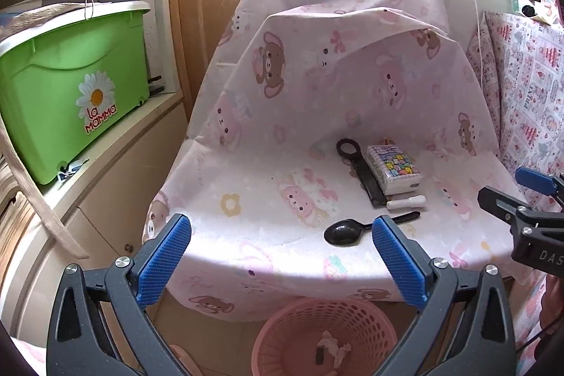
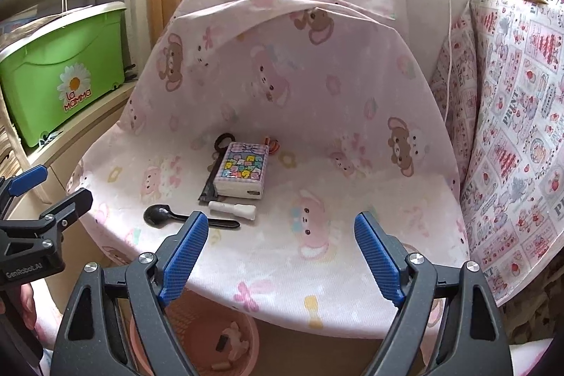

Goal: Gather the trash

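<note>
**Both grippers spread above the covered chair**

The pink basket [image 1: 326,337] at bottom centre is half hidden by the left gripper [image 1: 282,256]; the scraps inside are hard to identify. Both it and the right gripper [image 2: 278,256] gape, grasping nothing. A black spoon [image 1: 347,231] lies mid-frame on the bear-print cloth [image 1: 282,115]; green bin [image 1: 74,87] at left.

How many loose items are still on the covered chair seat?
5 visible: black spoon nearest the front edge, white tube behind it, tissue pack, a black strip with a ring end beside the pack, and an orange object partly hidden behind it.
</note>
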